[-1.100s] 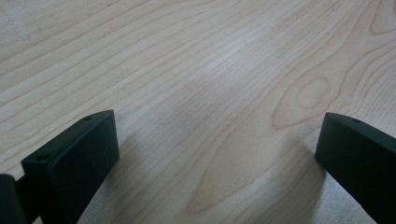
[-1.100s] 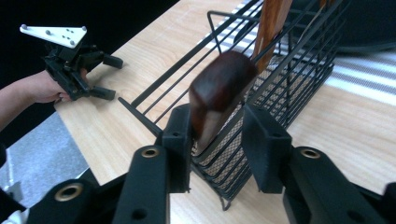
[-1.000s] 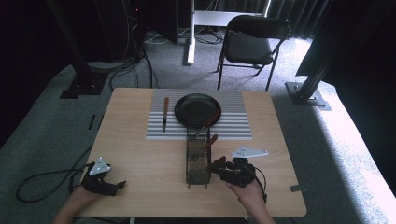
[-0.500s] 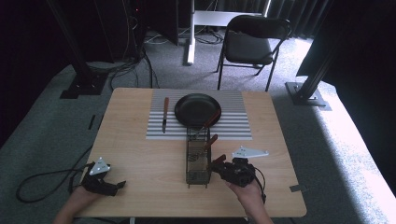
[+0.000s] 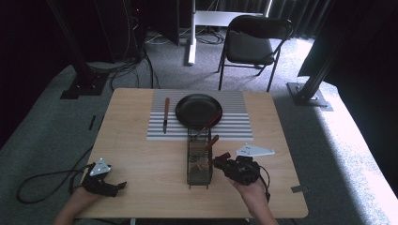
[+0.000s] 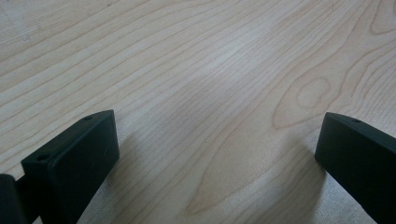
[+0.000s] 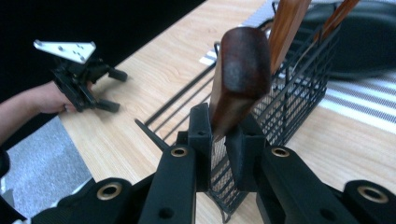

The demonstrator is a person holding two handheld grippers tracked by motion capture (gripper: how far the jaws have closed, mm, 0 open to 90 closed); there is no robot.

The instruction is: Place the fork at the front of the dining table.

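right gripper (image 7: 219, 140) clamping wooden handle (image 7: 240, 74), left gripper (image 6: 219, 154) spread

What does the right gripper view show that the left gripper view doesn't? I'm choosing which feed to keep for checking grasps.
In the right gripper view, not the left: the right gripper with its jaws closed on a wooden handle, beside a black wire basket holding more wooden handles, a dark pan behind it, and the other hand's gripper farther off. In the left gripper view, not the right: the left gripper, jaws wide apart with nothing between them. Both share the wooden table.
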